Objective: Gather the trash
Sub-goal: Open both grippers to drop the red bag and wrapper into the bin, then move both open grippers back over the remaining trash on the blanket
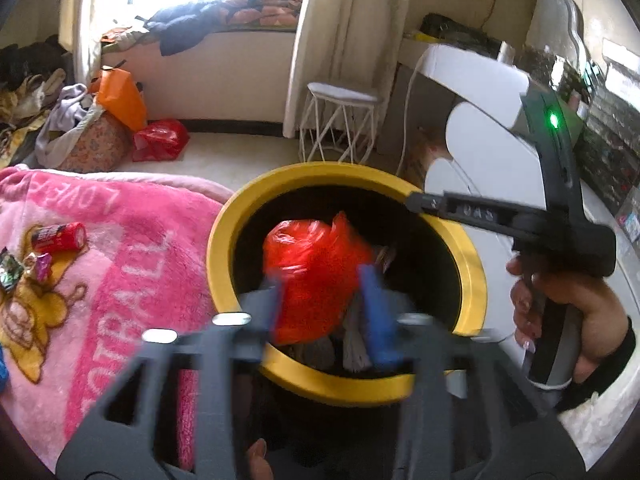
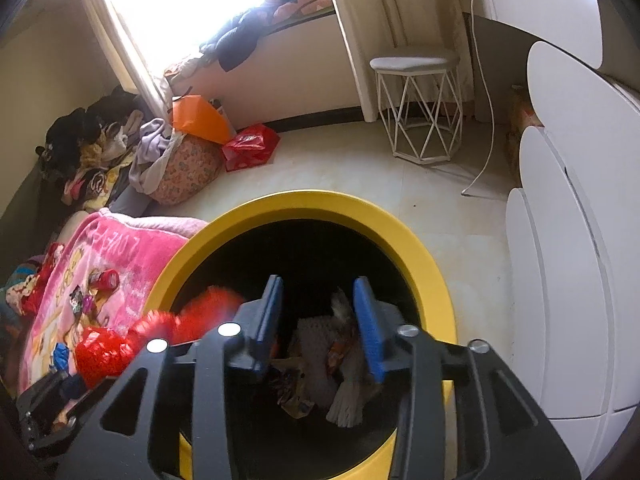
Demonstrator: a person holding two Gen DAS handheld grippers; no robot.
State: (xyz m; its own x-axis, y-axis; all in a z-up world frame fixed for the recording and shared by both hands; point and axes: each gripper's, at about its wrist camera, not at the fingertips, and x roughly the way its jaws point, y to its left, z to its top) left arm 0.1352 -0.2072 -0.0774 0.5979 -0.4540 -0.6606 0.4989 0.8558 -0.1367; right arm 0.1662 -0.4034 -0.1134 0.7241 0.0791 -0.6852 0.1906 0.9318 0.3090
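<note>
One yellow bin [image 1: 224, 236], one red bag [image 1: 316, 276] inside — two tools gaping, left tool [image 1: 326, 304], right tool [image 2: 318, 320]

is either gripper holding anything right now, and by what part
The left gripper has the red plastic bag between its fingers over the yellow bin; grip unclear. The right gripper holds nothing.

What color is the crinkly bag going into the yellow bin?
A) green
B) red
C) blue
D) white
B: the left wrist view shows a red plastic bag between the open fingers of the left gripper, over the mouth of the yellow bin.
</note>
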